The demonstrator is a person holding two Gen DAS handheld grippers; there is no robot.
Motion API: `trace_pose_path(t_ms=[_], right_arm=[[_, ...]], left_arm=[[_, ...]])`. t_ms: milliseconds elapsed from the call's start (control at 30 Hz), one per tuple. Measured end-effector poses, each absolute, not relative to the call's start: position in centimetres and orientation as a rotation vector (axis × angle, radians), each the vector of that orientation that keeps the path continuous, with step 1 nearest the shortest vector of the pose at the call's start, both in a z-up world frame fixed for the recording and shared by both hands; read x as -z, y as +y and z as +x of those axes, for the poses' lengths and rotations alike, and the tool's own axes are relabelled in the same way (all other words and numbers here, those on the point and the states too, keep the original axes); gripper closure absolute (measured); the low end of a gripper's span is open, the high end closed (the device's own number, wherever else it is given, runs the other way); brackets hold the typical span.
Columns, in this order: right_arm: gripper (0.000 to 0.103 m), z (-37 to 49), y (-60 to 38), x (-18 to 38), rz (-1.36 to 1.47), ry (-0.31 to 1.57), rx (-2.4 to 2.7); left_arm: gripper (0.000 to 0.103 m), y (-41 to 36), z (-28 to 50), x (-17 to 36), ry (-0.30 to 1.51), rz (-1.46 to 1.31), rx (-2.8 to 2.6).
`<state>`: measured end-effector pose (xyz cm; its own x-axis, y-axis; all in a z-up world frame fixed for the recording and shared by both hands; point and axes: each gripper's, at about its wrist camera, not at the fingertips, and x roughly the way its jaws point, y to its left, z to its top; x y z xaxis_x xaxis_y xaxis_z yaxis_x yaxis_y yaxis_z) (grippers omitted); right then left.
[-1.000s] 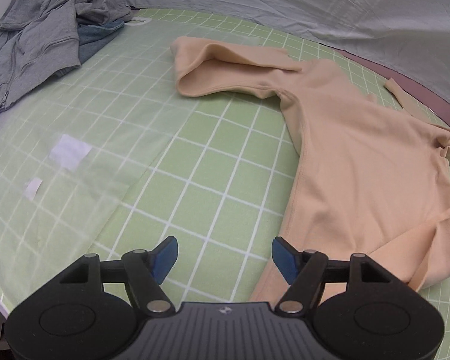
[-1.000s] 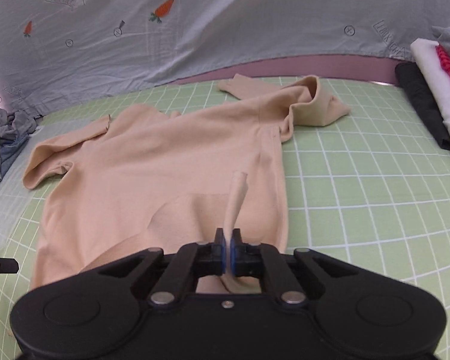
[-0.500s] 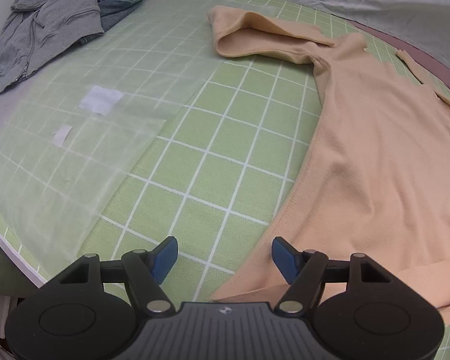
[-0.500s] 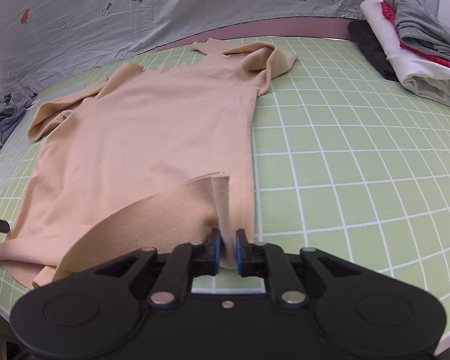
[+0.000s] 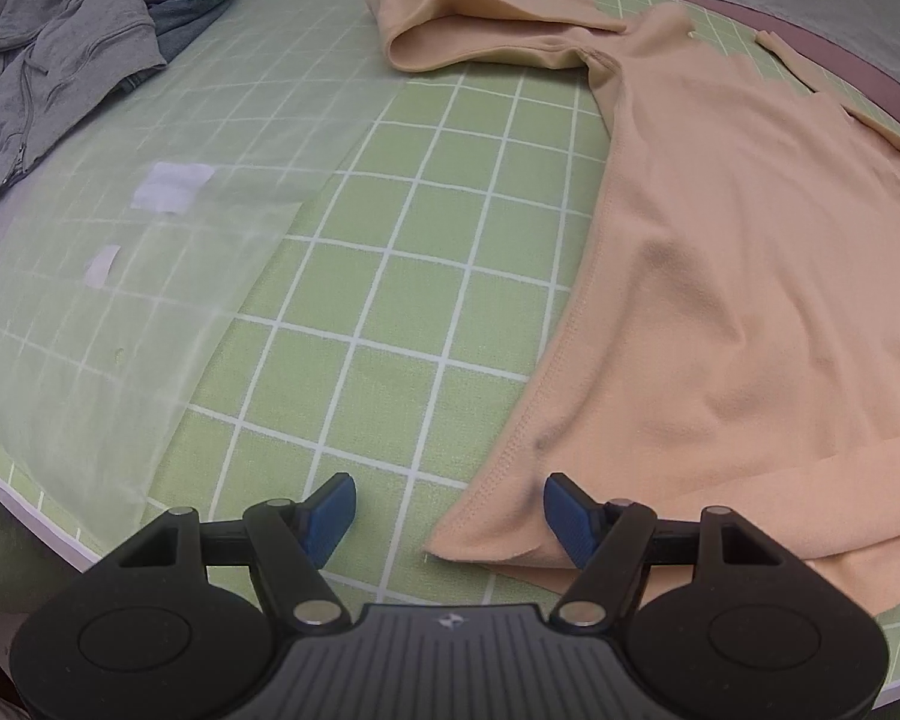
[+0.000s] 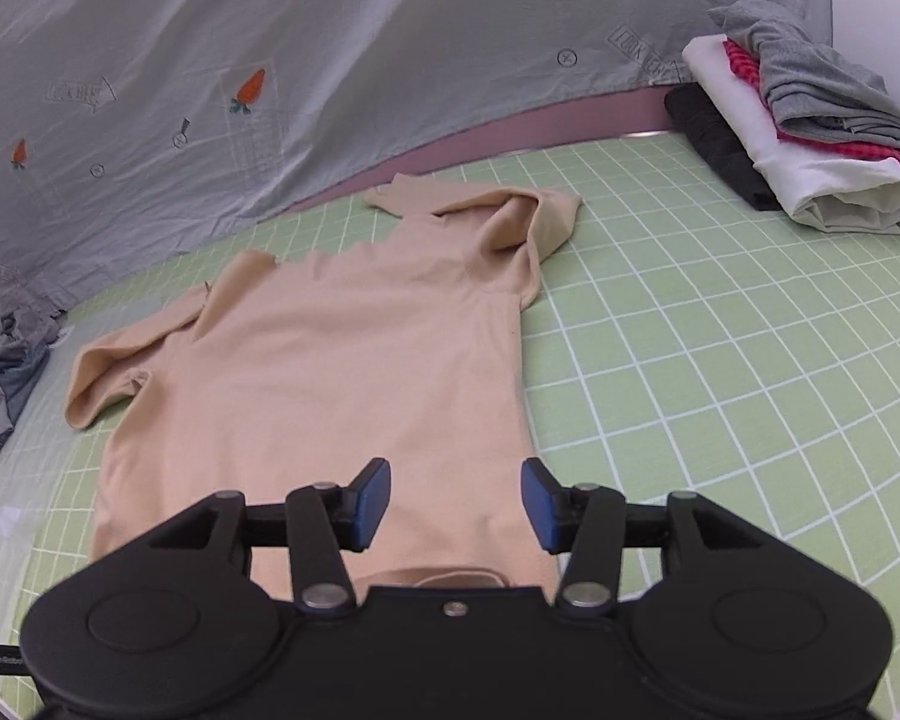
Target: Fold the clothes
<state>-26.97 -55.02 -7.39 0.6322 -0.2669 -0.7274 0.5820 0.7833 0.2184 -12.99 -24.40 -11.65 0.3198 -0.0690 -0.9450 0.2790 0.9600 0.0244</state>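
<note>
Peach knit fills the right half of the left wrist view: a short-sleeved shirt (image 5: 738, 276) lies spread flat on a green mat (image 5: 390, 276) ruled with a white grid. Its long axis runs away from the camera and leans rightward, hem near, collar at the far right edge. One sleeve (image 5: 450, 30) sticks out to the left at the far end, its cuff gaping open. The left gripper (image 5: 449, 510) has its blue pads wide apart and holds nothing; the shirt's near hem corner (image 5: 480, 534) lies between the two pads, with the right pad over the fabric and the left pad over bare mat. A clear plastic sheet (image 5: 150, 276) with two white labels covers the mat on the left. A heap of grey clothes (image 5: 72, 54) sits at the far left corner.

From the right wrist view, the shirt (image 6: 330, 372) lies lengthwise straight ahead, hem toward the camera and collar (image 6: 450, 198) pointing at the far edge of the mat (image 6: 720, 372). Its left sleeve (image 6: 108, 372) spreads out sideways; the right sleeve (image 6: 540, 222) is bunched up near the collar. The right gripper (image 6: 455, 503) is released, jaws spread above the hem end of the shirt, with nothing between them. A folded stack of clothes (image 6: 798, 120), black, white, red and grey, rests on the mat at the far right. A grey sheet (image 6: 330, 60) printed with carrots rises behind the mat.
</note>
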Motion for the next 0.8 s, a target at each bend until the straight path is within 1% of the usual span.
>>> trace_pose_path(t_ms=[67,200,400,600,667,767,800], right_arm=[[0.056,-26.3,-55.0,8.1,0.475,0.799,0.511],[0.062,-27.1,-54.0,9.4,0.476,0.892,0.483],[0.07,-30.7,-52.2,10.7,0.493,0.982,0.452],[0.069,-32.4,-51.9,10.7,0.515,0.971,0.476],[0.065,-32.4,-52.0,10.7,0.513,0.962,0.492],[0.063,-32.4,-51.9,10.8,0.506,0.963,0.504],[0.061,-32.4,-51.8,10.9,0.503,0.966,0.505]], left_arm=[[0.033,-24.4,-12.9,11.6,1.228,0.201,0.232],[0.033,-24.2,-12.4,11.2,1.214,0.181,0.226],[0.033,-24.2,-11.0,10.4,1.181,0.155,0.214],[0.033,-25.1,-11.1,11.3,1.197,0.209,0.236],[0.033,-25.5,-11.8,11.4,1.194,0.236,0.251],[0.029,-25.8,-12.9,11.6,1.188,0.274,0.266],[0.025,-25.8,-13.2,11.6,1.181,0.282,0.262]])
